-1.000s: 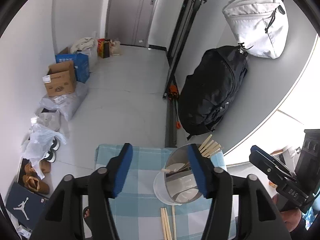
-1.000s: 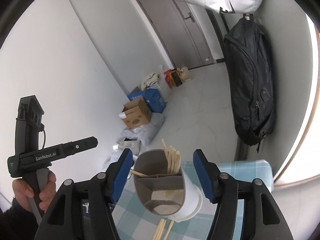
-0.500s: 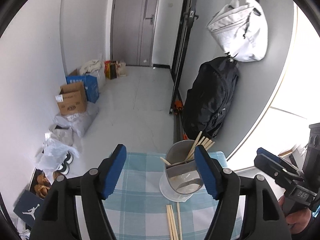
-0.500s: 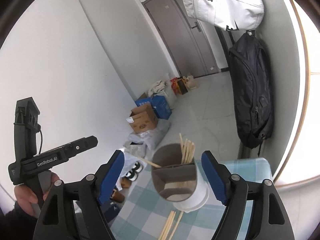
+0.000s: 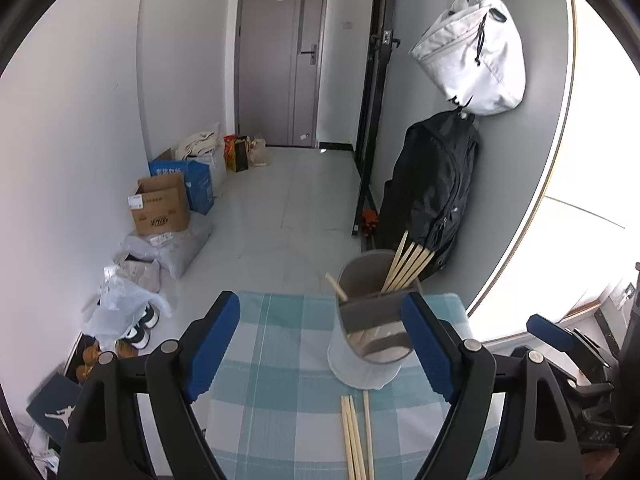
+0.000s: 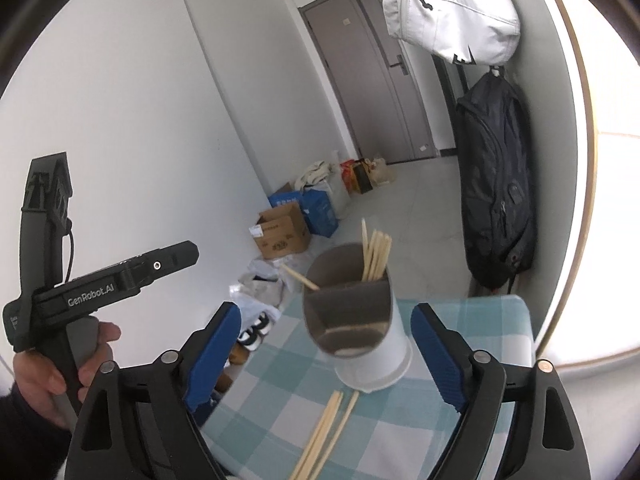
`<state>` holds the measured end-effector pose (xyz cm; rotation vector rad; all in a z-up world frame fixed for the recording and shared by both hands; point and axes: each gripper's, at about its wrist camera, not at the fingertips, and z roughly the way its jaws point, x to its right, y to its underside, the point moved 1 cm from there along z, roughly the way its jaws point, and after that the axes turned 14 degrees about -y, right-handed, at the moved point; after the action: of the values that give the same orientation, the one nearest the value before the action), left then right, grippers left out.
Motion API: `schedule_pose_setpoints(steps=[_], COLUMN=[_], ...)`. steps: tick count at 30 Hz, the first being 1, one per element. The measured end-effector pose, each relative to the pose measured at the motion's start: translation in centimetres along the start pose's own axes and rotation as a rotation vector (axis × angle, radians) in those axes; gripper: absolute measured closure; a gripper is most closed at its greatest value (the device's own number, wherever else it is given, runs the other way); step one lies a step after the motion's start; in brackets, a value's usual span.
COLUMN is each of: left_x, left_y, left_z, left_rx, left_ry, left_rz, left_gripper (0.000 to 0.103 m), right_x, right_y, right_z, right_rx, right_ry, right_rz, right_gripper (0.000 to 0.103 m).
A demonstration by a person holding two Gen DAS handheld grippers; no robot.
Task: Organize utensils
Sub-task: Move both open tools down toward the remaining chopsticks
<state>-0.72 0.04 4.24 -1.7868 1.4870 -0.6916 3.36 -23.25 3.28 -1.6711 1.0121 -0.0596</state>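
The left gripper [image 5: 322, 344] is wide open and holds nothing. At about 1 o'clock from it, the cup [image 5: 370, 328] stands on the checked table [image 5: 272, 400]. Some chopsticks [image 5: 406, 264] already stand inside, so that part looks done. A few loose chopsticks [image 5: 354, 436] lie at the cup's 6 o'clock; those are left. The right gripper [image 6: 326, 356] is open and empty too.

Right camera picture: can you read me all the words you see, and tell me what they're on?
"GenRobot.AI" on the left gripper, side of its black body.
Brown box: dark print and a white label, too blurred to read.
Blue box: white characters, too small to read.
Door: small stickers, unreadable.
White bag: black mark, partly hidden, unreadable.
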Motion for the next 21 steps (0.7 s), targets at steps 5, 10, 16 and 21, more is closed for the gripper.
schedule_pose_setpoints(steps=[5,10,16,21], left_x=[0.1,0.1,-0.2,-1.3], left_y=[2.1,4.1,6.5,8.1], left_z=[1.6,3.3,6.2,8.4], left_rx=[-0.016,-0.035,-0.111,-0.176], left_ry=[-0.019,-0.019,-0.008,-0.039], left_rz=[0.007,0.003,-0.014,-0.024], left_gripper=[0.023,0.023,0.023,0.023], right_x=[0.6,1.5,2.7,3.4], right_y=[2.5,4.9,7.0,8.3], right_z=[1.0,2.3,4.5,7.0], right_rx=[-0.037,-0.080,-0.152,-0.267], right_ry=[0.034,0.053,0.067,0.116], right_rz=[-0.008,0.003,0.021,0.023], right_gripper=[0.009,0.009,0.009,0.009])
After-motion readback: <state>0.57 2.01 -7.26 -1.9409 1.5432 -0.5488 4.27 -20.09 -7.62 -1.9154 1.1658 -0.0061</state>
